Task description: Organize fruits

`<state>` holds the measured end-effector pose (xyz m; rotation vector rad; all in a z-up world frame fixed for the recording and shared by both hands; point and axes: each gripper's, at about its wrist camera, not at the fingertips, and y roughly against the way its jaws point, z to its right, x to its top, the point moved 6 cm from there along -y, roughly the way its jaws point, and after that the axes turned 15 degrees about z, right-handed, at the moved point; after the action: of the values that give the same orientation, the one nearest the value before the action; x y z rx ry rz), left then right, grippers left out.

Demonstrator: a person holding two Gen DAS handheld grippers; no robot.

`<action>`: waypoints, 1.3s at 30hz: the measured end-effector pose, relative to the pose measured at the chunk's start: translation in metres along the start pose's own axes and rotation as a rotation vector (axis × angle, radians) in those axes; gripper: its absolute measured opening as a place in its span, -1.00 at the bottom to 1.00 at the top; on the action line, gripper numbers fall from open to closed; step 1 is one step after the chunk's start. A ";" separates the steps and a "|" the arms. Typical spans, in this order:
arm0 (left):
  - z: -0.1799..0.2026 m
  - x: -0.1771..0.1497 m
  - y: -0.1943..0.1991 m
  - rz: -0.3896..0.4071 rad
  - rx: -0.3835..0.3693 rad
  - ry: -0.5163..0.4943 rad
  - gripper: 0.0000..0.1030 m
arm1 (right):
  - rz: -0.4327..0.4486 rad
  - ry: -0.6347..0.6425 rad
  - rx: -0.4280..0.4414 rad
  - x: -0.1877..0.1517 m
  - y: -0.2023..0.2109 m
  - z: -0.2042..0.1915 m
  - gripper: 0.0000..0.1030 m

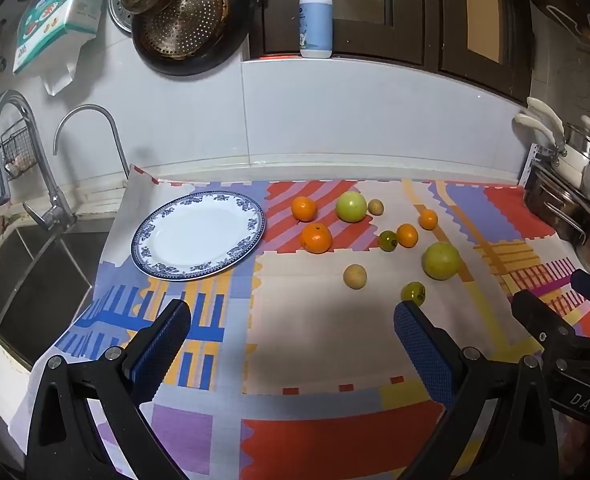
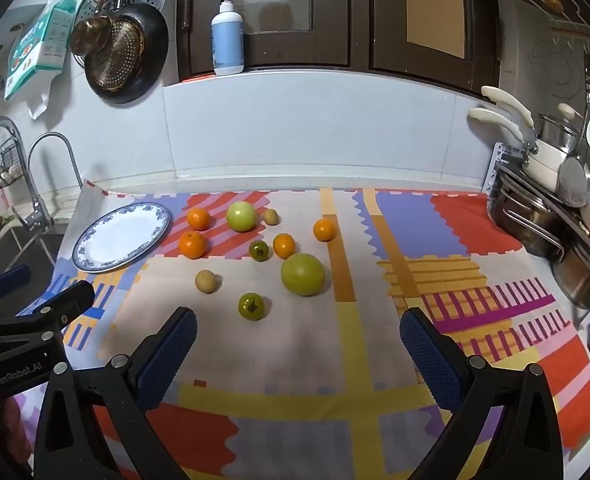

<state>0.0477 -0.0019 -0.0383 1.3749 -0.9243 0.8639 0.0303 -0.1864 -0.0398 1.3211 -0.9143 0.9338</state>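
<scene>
Ten loose fruits lie scattered on the patterned mat (image 2: 303, 352), right of the empty blue-rimmed plate (image 1: 199, 236). Nearest is a small green tomato (image 2: 251, 306), round (no long axis to speak of), stem up, just ahead and slightly left of the right gripper (image 2: 298, 344), whose fingers stand spread wide and empty. The left gripper (image 1: 293, 340), equally spread and empty, hangs closer to the plate.

From my right wrist view, at eight o'clock, I read "GenRobot.AI" in pale letters on the black body of the left gripper (image 2: 35, 292). From my left wrist view, at four o'clock, I read "DAS" on the right gripper (image 1: 555, 300). The teal box's (image 1: 57, 12) print stays illegible to me.
</scene>
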 end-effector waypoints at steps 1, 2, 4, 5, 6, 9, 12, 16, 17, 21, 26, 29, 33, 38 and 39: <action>0.000 0.000 0.000 0.004 0.001 -0.001 1.00 | 0.004 0.002 -0.002 0.000 0.000 0.000 0.99; 0.001 0.000 0.000 0.006 -0.002 0.002 1.00 | 0.004 0.001 -0.004 -0.001 0.000 0.001 0.99; 0.002 0.001 0.000 0.014 0.003 0.006 1.00 | 0.003 0.001 -0.007 -0.001 -0.001 0.001 0.99; 0.002 0.002 0.000 0.019 0.009 0.005 1.00 | 0.002 -0.001 -0.009 -0.002 -0.002 0.001 0.99; 0.003 0.002 -0.001 0.023 0.011 0.005 1.00 | 0.003 -0.002 -0.009 0.002 0.002 0.001 0.99; 0.006 0.003 -0.004 0.028 0.018 0.004 1.00 | 0.010 -0.007 -0.011 0.003 0.002 0.003 0.99; -0.008 0.007 0.007 0.041 0.024 0.014 1.00 | 0.009 -0.007 -0.016 0.005 0.001 -0.001 0.99; -0.011 0.009 0.008 0.051 0.037 0.008 1.00 | 0.015 -0.014 -0.012 0.004 0.002 0.001 0.99; -0.011 0.008 0.008 0.053 0.037 0.006 1.00 | 0.015 -0.013 -0.012 0.005 0.002 0.001 0.99; -0.011 0.008 0.009 0.055 0.033 0.005 1.00 | 0.019 -0.011 -0.007 0.006 0.003 0.001 0.99; -0.010 0.009 0.009 0.062 0.024 0.007 1.00 | 0.022 -0.007 -0.007 0.006 0.003 0.000 0.99; -0.010 0.008 0.010 0.061 0.026 0.007 1.00 | 0.023 -0.007 -0.007 0.007 0.003 0.000 0.99; -0.010 0.007 0.009 0.057 0.020 0.010 1.00 | 0.024 -0.006 -0.005 0.007 0.003 0.001 0.99; -0.010 0.008 0.008 0.056 0.020 0.009 1.00 | 0.029 0.000 -0.004 0.008 0.004 -0.002 0.99; -0.009 0.008 0.008 0.057 0.019 0.008 1.00 | 0.029 0.000 -0.004 0.008 0.004 -0.002 0.99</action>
<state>0.0438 0.0075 -0.0278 1.3661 -0.9544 0.9230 0.0292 -0.1841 -0.0309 1.3078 -0.9375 0.9539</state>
